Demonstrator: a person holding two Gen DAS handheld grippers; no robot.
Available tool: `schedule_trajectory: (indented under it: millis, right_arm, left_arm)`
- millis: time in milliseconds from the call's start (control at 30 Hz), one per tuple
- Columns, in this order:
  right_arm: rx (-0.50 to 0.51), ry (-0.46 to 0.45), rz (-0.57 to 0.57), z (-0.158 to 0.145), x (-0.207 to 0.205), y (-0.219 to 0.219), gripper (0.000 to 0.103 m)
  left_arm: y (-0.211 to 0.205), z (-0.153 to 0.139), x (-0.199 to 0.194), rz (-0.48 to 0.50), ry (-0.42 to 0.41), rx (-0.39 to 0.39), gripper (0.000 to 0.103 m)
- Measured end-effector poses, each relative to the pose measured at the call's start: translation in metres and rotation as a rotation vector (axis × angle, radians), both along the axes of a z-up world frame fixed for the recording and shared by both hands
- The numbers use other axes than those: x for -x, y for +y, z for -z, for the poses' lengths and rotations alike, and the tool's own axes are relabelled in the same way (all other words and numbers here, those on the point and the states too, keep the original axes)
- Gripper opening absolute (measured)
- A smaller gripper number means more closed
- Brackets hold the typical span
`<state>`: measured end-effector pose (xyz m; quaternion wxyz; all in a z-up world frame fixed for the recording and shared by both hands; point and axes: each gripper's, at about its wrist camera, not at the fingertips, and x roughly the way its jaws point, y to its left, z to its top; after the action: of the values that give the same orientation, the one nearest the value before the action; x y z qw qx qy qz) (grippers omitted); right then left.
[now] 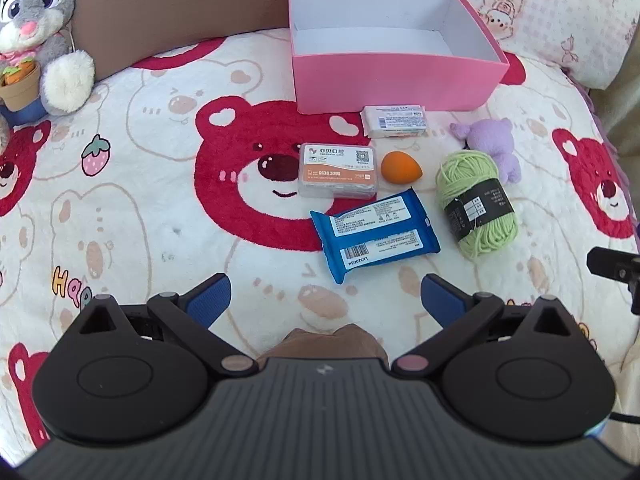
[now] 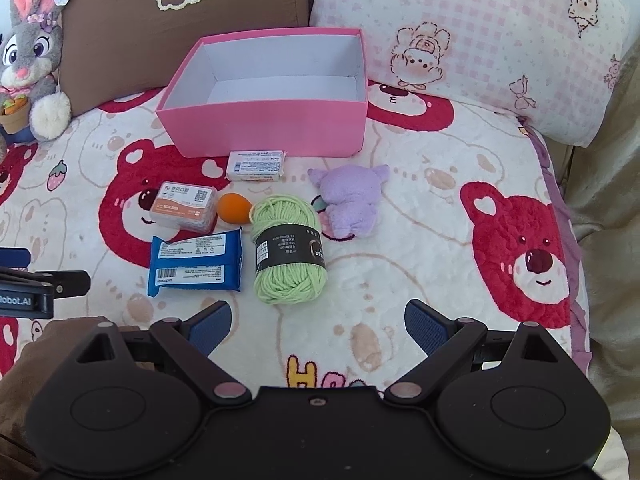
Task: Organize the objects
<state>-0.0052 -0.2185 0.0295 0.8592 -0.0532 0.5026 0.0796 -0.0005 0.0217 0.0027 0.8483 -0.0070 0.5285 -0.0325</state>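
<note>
An empty pink box [image 1: 394, 84] [image 2: 264, 130] stands at the back of the blanket. In front of it lie a small white packet [image 1: 394, 121] [image 2: 256, 165], a clear floss box with an orange label [image 1: 338, 170] [image 2: 185, 206], an orange sponge egg [image 1: 400, 166] [image 2: 234, 208], a blue wipes pack [image 1: 374, 236] [image 2: 196, 264], a green yarn ball [image 1: 476, 204] [image 2: 288, 250] and a purple plush [image 1: 494, 146] [image 2: 352, 198]. My left gripper [image 1: 326, 300] is open and empty, just short of the wipes pack. My right gripper [image 2: 318, 322] is open and empty, just short of the yarn.
A grey rabbit plush [image 1: 36, 36] [image 2: 32, 60] sits at the back left against a brown cushion [image 2: 180, 20]. A pink patterned pillow [image 2: 480, 40] lies at the back right. The bear-print blanket [image 1: 120, 200] covers the bed, which drops off at the right.
</note>
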Motion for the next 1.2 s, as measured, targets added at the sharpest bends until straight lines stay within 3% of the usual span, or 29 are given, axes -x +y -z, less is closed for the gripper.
schedule_trajectory:
  millis: [133, 567, 1200]
  right_arm:
    - [0.014, 0.008, -0.004, 0.004, -0.002, 0.002, 0.096]
    - [0.025, 0.014, -0.018, 0.007, 0.0, 0.008, 0.096]
    - [0.024, 0.01, -0.025, 0.006, 0.001, 0.009, 0.096]
  left_arm:
    - [-0.01, 0.003, 0.002, 0.041, -0.003, -0.048, 0.103]
    - [-0.018, 0.008, 0.004, 0.084, 0.035, 0.011, 0.103]
    - [-0.019, 0.009, 0.001, 0.111, 0.05, 0.009, 0.103]
